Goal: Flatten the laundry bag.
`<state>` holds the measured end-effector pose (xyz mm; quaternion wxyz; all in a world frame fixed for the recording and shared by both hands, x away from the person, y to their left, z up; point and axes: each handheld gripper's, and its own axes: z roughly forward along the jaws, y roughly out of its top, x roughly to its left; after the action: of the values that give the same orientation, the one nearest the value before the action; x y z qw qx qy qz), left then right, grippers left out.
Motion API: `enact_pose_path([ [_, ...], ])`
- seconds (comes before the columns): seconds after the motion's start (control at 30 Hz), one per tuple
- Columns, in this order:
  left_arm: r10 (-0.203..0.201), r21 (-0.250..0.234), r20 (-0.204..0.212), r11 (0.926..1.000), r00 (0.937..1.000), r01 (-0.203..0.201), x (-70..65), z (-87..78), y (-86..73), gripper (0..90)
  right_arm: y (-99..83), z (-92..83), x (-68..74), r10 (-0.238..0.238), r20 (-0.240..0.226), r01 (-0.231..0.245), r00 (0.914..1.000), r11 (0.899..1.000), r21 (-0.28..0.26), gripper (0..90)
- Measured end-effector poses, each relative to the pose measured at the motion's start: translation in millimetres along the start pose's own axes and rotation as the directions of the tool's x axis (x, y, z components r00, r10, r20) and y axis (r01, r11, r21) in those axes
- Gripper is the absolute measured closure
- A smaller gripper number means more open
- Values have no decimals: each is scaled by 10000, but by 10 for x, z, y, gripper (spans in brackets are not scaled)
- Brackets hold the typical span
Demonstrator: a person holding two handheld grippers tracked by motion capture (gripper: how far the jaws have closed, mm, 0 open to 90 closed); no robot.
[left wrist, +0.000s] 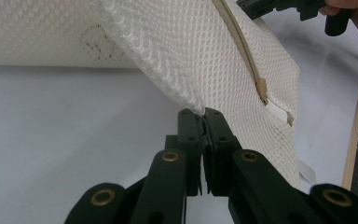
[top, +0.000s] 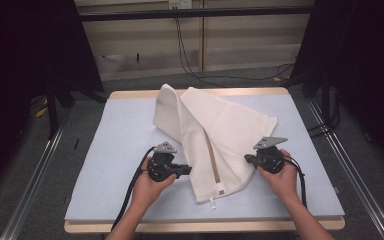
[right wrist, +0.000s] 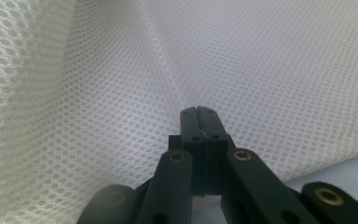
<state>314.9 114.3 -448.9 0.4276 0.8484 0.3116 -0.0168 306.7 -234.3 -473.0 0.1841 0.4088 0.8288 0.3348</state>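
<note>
Mesh edge sits pinched in my left gripper (left wrist: 204,114); my right gripper (right wrist: 199,111) is clamped on the opposite edge. Between them the white mesh bag (top: 215,135) runs lengthwise away from both, zipper (top: 213,157) along it, rumpled at the far end.

We see even, soft overhead light on the pale tabletop (top: 120,150), with dark surroundings to both sides. Beyond the fingers (right wrist: 200,122) in the right gripper view, the white mesh bag (right wrist: 98,93) stays sharp, whereas the gripper's near links blur; shadows are faint.
</note>
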Motion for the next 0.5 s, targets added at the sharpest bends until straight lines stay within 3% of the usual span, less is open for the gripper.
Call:
enact_pose_path([
  [0.5,-293,95,-68,9995,9995,293,47,-41,-102,873,11,-24,-101,201,268,-193,9994,9994,-289,900],
])
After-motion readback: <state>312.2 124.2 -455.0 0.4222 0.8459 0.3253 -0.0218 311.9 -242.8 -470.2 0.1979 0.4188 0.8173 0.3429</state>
